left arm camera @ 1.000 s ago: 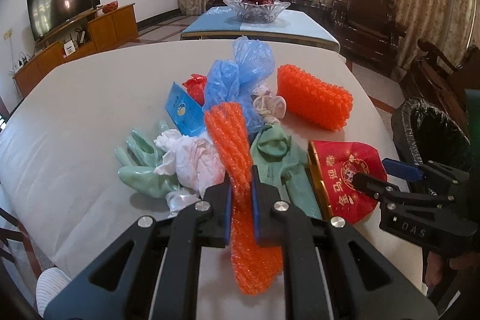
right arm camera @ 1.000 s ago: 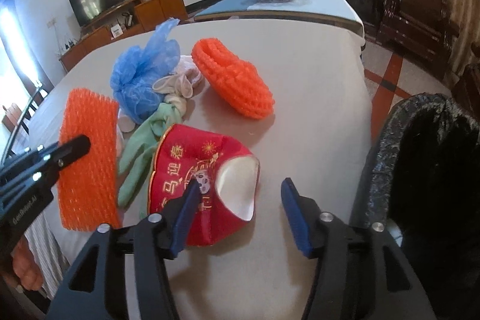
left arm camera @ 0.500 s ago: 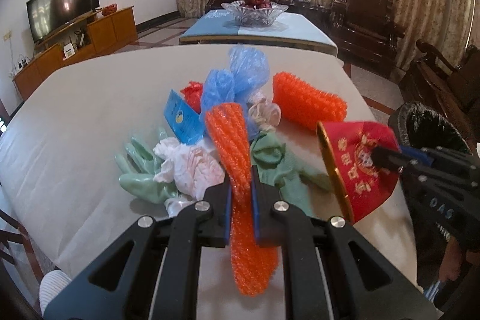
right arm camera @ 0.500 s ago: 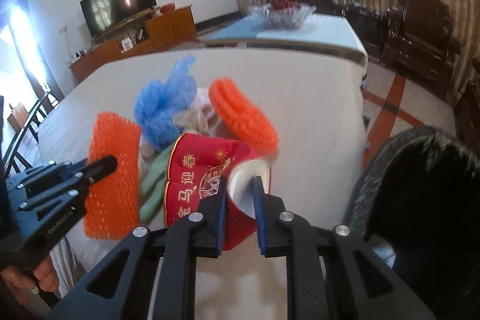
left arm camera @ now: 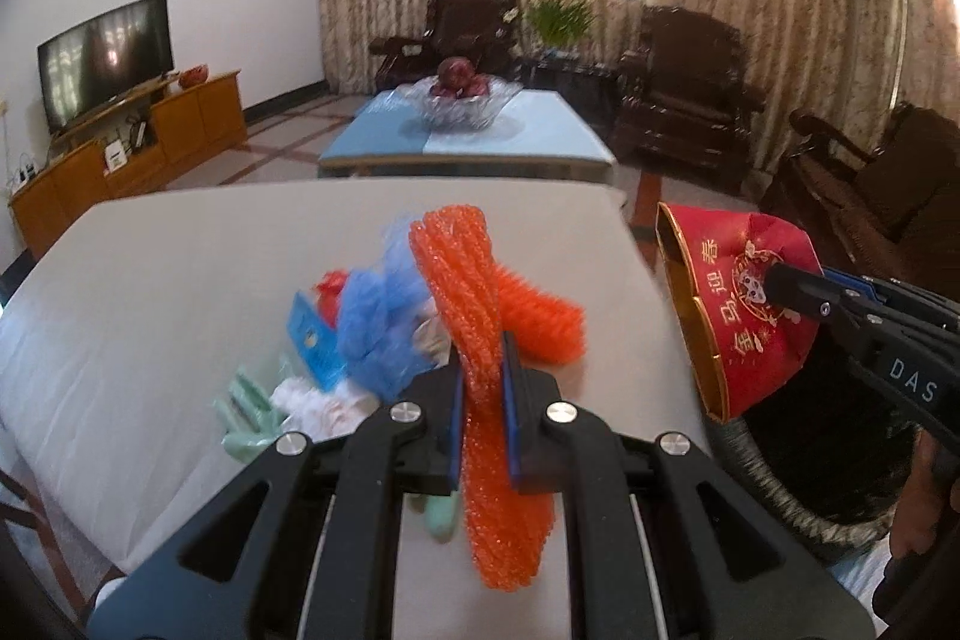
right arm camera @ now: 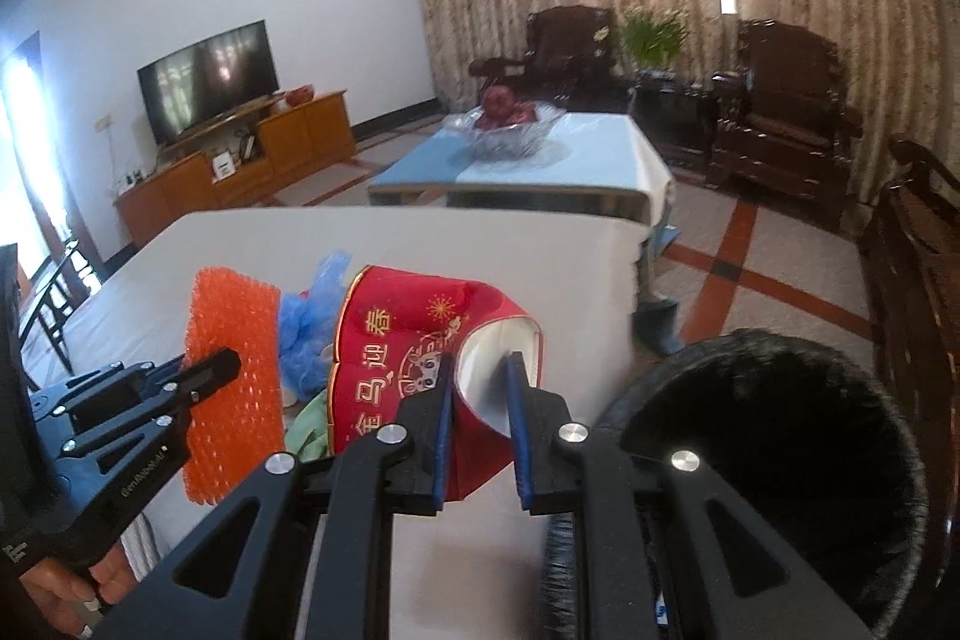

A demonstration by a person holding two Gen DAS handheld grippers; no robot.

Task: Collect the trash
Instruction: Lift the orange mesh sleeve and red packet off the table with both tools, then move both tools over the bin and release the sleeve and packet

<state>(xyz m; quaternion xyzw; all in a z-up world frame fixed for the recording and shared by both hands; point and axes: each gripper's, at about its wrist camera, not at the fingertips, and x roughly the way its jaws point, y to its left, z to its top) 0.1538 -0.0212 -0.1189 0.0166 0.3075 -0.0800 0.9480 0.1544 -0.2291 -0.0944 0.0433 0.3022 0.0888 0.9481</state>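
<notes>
My left gripper is shut on an orange foam net sleeve, which hangs lifted above the white table. My right gripper is shut on a red paper bag with gold characters, held in the air beside the table's right edge. The same red bag shows at the right of the left wrist view, over a black-lined trash bin. The bin gapes at the lower right in the right wrist view. The orange sleeve and left gripper appear at the left there.
Left on the table are a blue plastic bag, a second orange foam sleeve, green gloves, white tissue and a blue packet. Beyond stand a blue-topped table with a fruit bowl, dark armchairs and a TV cabinet.
My right gripper went from open to shut on the red bag and lifted it off the table toward the bin. My left gripper rose with the orange sleeve held.
</notes>
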